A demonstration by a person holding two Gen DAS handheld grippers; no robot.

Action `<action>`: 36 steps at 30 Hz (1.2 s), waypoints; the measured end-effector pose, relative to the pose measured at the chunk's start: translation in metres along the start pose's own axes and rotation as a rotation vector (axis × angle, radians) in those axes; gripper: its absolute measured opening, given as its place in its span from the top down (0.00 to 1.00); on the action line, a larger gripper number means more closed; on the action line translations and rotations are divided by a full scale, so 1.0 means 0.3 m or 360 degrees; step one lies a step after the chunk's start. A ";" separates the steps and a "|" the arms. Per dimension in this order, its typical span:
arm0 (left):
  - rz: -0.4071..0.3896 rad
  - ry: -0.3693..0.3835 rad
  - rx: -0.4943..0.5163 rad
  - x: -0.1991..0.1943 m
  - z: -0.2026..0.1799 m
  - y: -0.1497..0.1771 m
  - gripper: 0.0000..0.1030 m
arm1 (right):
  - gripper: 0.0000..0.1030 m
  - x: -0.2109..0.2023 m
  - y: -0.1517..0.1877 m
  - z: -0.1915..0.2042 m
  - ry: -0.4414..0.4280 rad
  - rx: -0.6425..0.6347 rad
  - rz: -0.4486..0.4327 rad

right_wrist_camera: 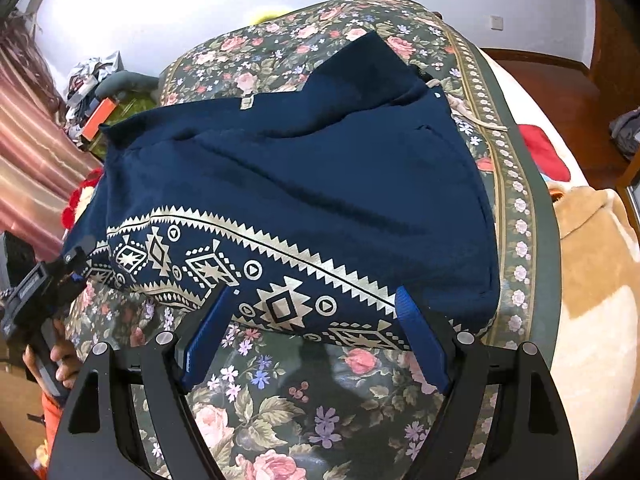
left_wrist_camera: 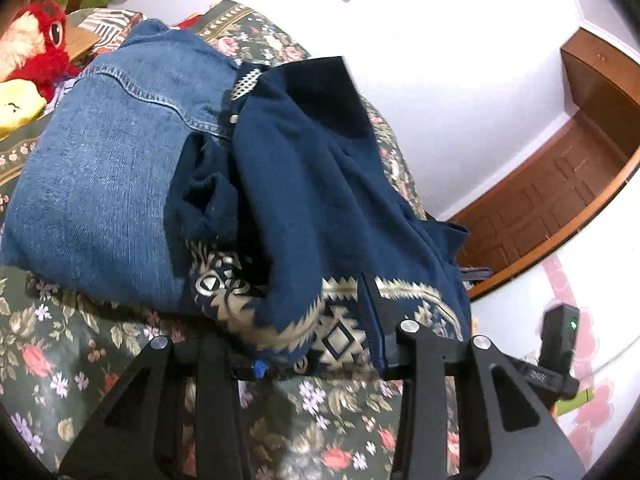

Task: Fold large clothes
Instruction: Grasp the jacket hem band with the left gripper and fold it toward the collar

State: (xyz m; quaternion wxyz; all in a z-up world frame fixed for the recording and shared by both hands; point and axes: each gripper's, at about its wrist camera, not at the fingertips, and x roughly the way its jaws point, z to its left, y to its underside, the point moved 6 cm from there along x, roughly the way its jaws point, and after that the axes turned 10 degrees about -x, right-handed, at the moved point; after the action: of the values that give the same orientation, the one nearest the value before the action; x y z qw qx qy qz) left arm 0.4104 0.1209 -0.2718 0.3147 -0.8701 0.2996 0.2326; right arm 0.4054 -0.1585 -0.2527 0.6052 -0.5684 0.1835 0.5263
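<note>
A navy garment [right_wrist_camera: 320,168] with a gold patterned hem lies spread on a floral bedspread [right_wrist_camera: 300,400]. My right gripper [right_wrist_camera: 316,300] stands open at the near hem; the hem lies between its blue pads [right_wrist_camera: 420,340], which stand wide apart. In the left wrist view the hem of the same navy garment [left_wrist_camera: 304,184] is bunched between the jaws of my left gripper [left_wrist_camera: 316,332]; one finger [left_wrist_camera: 372,300] presses into the cloth and the other is buried under it. From the right wrist view, the left gripper [right_wrist_camera: 74,256] holds the garment's left corner slightly raised, with a hand [right_wrist_camera: 60,356] behind it.
Folded blue jeans [left_wrist_camera: 100,160] lie beside the navy garment. A red plush toy [left_wrist_camera: 40,48] and a yellow item [left_wrist_camera: 16,108] sit further back. A beige blanket [right_wrist_camera: 592,260] and a red cloth [right_wrist_camera: 544,152] lie past the bed's right edge. A wooden door [left_wrist_camera: 560,184] is beyond.
</note>
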 end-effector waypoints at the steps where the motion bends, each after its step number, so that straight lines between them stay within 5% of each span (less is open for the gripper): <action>1: 0.0002 -0.0012 -0.0013 0.012 0.013 -0.010 0.63 | 0.22 0.000 0.001 0.001 -0.0002 -0.0001 0.0002; 8: -0.0020 -0.0008 -0.0080 0.082 0.054 -0.039 0.64 | 0.22 0.000 0.003 -0.009 -0.0006 0.0024 0.0009; 10: -0.0058 -0.0116 -0.0034 0.086 0.044 -0.044 0.85 | 0.22 0.001 0.001 -0.010 -0.0004 0.0026 0.0017; 13: -0.0102 -0.0159 0.0030 0.052 -0.012 -0.039 0.92 | 0.22 -0.003 -0.009 -0.002 0.0005 0.0021 0.0010; 22: -0.0341 0.0120 0.0149 -0.235 -0.265 -0.114 0.95 | 0.22 -0.025 -0.137 0.111 0.0035 -0.0135 -0.0095; 29: -0.0462 0.0011 0.0297 -0.344 -0.321 -0.124 0.95 | 0.16 0.087 -0.219 0.257 -0.0005 -0.0285 -0.0050; 36: -0.0362 -0.0088 0.0583 -0.250 -0.403 -0.043 0.95 | 0.14 0.263 -0.134 0.293 -0.0068 -0.0261 0.0111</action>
State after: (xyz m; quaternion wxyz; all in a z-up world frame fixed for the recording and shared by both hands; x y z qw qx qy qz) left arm 0.3919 0.0739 -0.1382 0.4998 -0.8199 0.2280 0.1612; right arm 0.4363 -0.0391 -0.2723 0.5418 -0.5979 0.1465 0.5723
